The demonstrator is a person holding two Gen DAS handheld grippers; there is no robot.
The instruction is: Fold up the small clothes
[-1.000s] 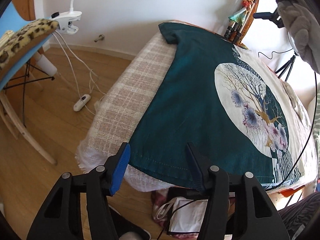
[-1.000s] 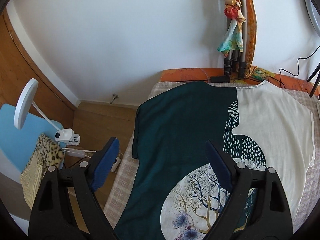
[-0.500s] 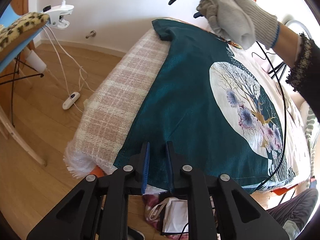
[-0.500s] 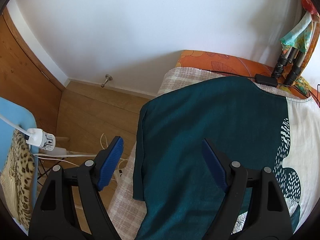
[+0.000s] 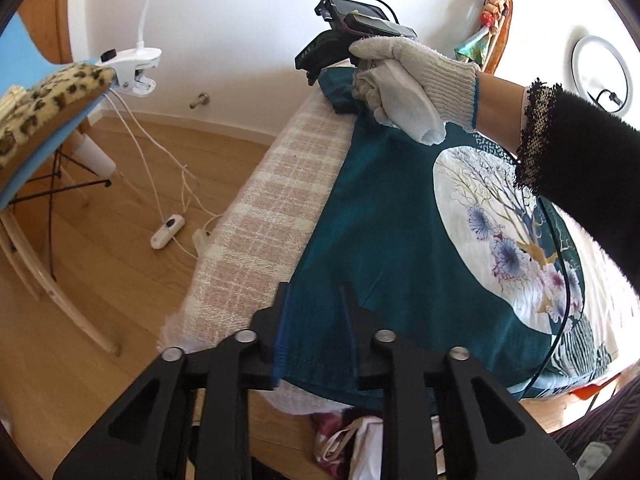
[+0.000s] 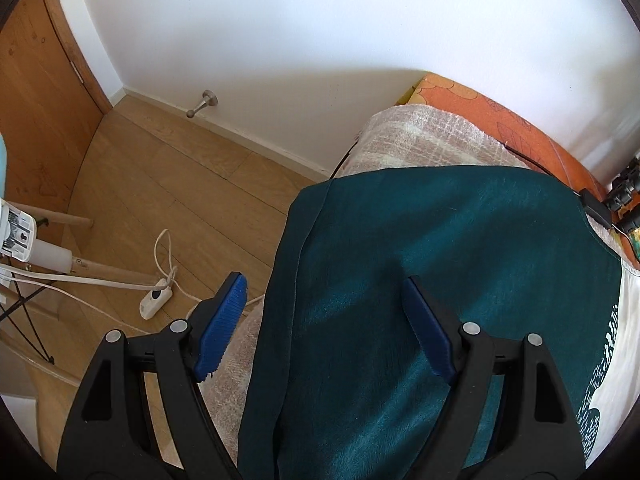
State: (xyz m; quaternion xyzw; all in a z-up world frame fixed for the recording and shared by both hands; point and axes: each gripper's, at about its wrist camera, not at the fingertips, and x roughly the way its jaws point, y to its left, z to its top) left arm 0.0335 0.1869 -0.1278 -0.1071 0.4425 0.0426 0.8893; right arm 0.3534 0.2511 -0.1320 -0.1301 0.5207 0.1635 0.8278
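A teal shirt [image 5: 380,220] with a round tree-and-flower print lies flat on a plaid blanket [image 5: 280,180]. My left gripper [image 5: 314,288] sits at the shirt's near hem. Its jaws are opening, with the hem fabric between them and a small crease beside the right finger. A gloved hand [image 5: 404,68] holds the other gripper over the far corner of the shirt. In the right wrist view my right gripper [image 6: 323,280] stands wide open just above the teal sleeve and shoulder [image 6: 440,240], its left finger out past the shirt's edge. It holds nothing.
A chair with a leopard cushion [image 5: 44,96] and a clip lamp [image 5: 132,68] stand left of the bed. White cords and a switch [image 5: 168,232] lie on the wood floor. A black cable [image 5: 560,280] crosses the shirt. An orange cover [image 6: 500,108] borders the blanket.
My left jaws closed nearly shut on the hem, then parted again. The right gripper dropped and swung left, from over the shirt's middle to its far sleeve corner.
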